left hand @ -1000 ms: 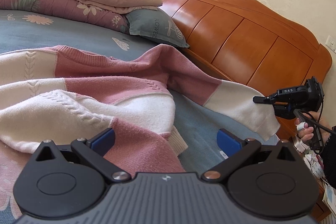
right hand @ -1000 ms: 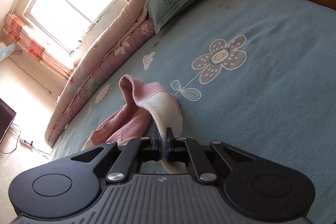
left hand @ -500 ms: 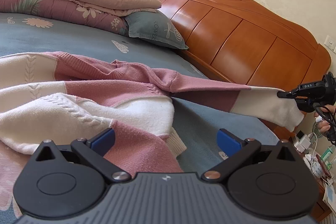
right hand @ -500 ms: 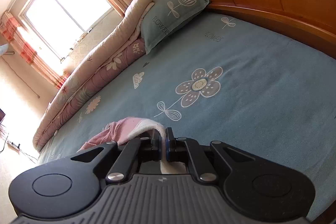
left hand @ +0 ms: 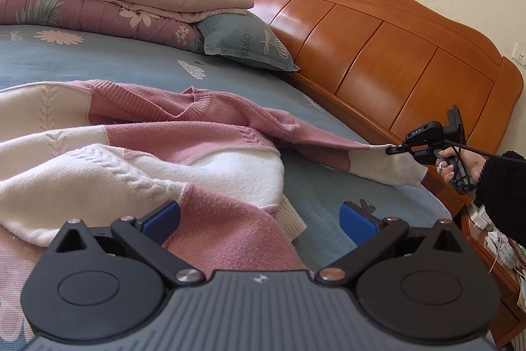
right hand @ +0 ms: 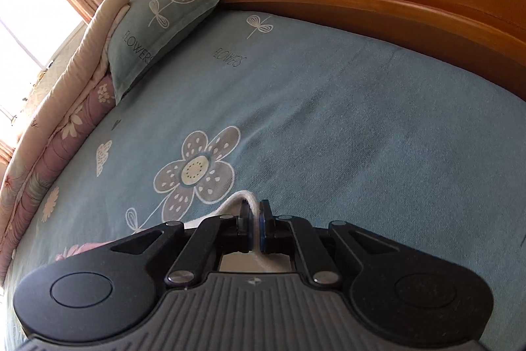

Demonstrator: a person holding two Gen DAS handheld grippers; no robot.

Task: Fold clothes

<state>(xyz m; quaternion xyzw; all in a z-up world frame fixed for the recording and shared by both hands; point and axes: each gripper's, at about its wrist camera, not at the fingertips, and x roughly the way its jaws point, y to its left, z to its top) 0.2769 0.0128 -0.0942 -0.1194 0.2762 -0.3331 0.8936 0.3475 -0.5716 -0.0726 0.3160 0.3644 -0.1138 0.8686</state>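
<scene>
Fuzzy knitted wool, pink and cream, on the sweater [left hand: 197,134], with a ribbed cuff [left hand: 291,221]. Glossy varnished wood on the headboard [left hand: 378,61]. Matt, terry-like cloth on the bed sheet [right hand: 328,120]. Matt black plastic, probably, on the left tongs [left hand: 259,216], with small metal rivets.

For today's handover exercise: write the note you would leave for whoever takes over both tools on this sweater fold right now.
Right tool: shut on the sleeve cuff, pulled out toward the headboard.
Left tool: open, holding nothing, hovering over the rumpled near part of the sweater.
The sweater lies spread on the blue bedsheet.
Done: one sleeve stretched straight.
Left: smooth the body, fold both sleeves in, fold the body over.
</scene>
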